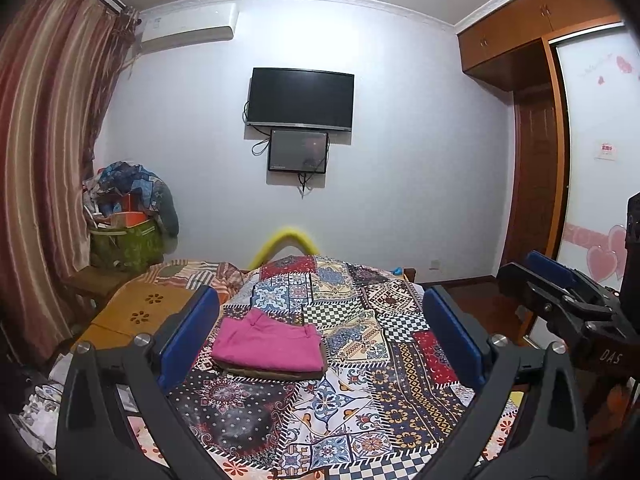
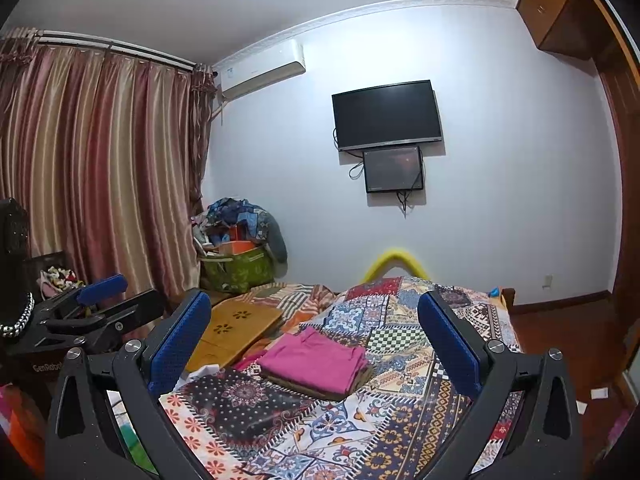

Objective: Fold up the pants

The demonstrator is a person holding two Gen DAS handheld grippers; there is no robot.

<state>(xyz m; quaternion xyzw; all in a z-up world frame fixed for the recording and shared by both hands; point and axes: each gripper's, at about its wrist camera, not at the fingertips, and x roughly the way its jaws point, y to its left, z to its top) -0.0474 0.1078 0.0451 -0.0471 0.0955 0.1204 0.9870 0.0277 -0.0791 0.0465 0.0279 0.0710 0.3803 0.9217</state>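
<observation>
Now the left gripper (image 1: 320, 332) is wide apart and holds nothing, up above the bed. Folded pink pants (image 1: 269, 346) lie in a neat pile on the patchwork blanket (image 1: 360, 400), between its fingers in the left view. Beside it, the right gripper (image 2: 316, 344) is wide apart too, holding nothing.

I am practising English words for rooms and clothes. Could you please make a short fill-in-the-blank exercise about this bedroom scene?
1. The folded pants on top of the pile are ____ in colour.
2. The pile lies on a bed covered with a patchwork ____.
3. Both the left gripper and the right gripper are ____, holding nothing.
4. On the wall, a smaller screen hangs directly ____ the television.

Missing words: pink; quilt; open; below
</observation>
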